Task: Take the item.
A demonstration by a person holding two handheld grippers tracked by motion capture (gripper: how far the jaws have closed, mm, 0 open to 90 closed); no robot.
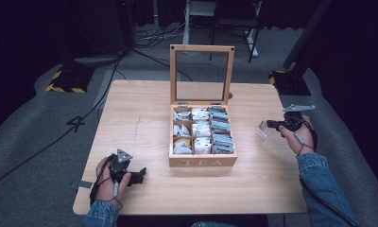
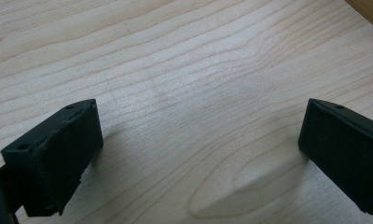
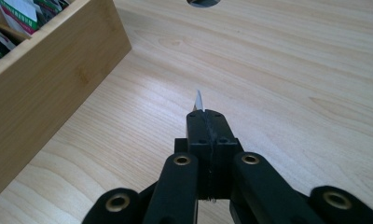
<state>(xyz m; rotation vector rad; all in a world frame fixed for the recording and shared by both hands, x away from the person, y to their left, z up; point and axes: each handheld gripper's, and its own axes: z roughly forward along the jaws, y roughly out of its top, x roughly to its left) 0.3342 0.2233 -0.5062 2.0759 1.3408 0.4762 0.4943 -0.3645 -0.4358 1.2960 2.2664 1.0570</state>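
High view. A wooden tea box [image 1: 203, 161] stands at the middle of the table [image 1: 144, 109], its glass-paned lid [image 1: 201, 75] raised upright at the far side. The box is divided into compartments, all stocked with tea bags; the word TEA is on its front wall. The right gripper [image 1: 270, 126] is held above the table to the right of the box, well clear of it, pointing toward the box. A tea bag [image 1: 263, 129] sits at its tip, pinched between the jaws, between the gripper and the box's right wall. The left gripper [image 1: 139, 175] rests low at the near left of the table, just left of the box's front corner, not touching it. Both are held by hands in denim sleeves.

Left gripper view. The jaws stand wide apart, one at each lower corner, with nothing between them but bare table [image 2: 184, 70]. A corner of the box [image 2: 369, 9] shows at the top right.

Right gripper view. The jaws are pressed together, and a thin white edge of the tea bag [image 3: 198, 100] stands up from between their tips, seen edge-on. The box [image 3: 49, 88] lies to the left, apart from the gripper [image 3: 206, 115], with bags visible inside at the top left corner.
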